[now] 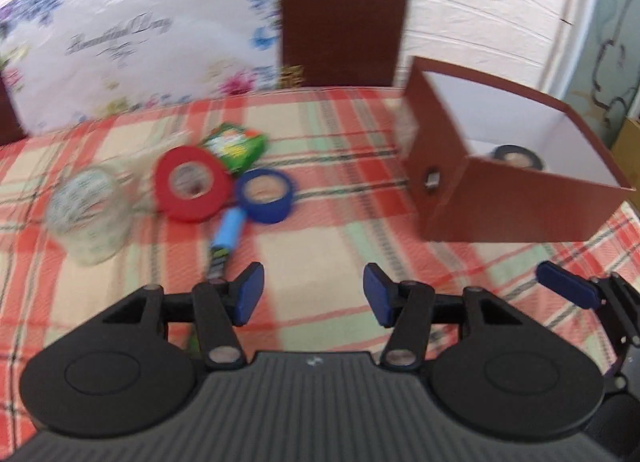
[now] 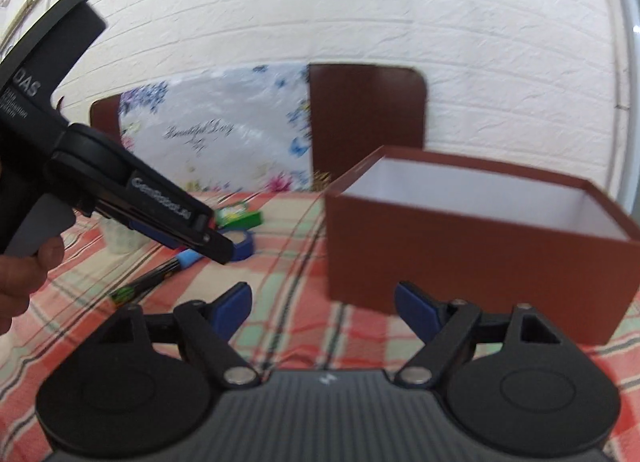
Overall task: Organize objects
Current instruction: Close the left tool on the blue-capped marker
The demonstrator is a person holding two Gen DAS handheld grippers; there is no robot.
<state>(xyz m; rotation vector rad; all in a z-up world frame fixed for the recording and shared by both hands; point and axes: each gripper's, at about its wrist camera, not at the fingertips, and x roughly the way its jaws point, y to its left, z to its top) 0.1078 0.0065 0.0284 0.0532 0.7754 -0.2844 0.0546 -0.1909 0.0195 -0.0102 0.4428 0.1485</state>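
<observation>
A brown box [image 1: 500, 202] with a white inside stands on the plaid tablecloth at the right, and a dark tape roll [image 1: 518, 156] lies in it. Left of it lie a red tape roll [image 1: 192, 188], a blue tape roll [image 1: 266, 196], a clear tape roll [image 1: 90, 214], a green packet [image 1: 236, 146] and a blue-capped pen [image 1: 228, 232]. My left gripper [image 1: 314, 294] is open and empty above the cloth, near the pen's end. My right gripper [image 2: 324, 306] is open and empty in front of the box [image 2: 460, 262]. The blue roll [image 2: 244, 242] shows behind the left gripper's tip.
A brown chair back [image 1: 344, 14] and a floral plastic sheet [image 1: 132, 42] stand behind the table against a white brick wall. A hand [image 2: 24, 274] holds the left gripper at the left of the right wrist view. The plaid cloth [image 1: 320, 222] lies between the box and the rolls.
</observation>
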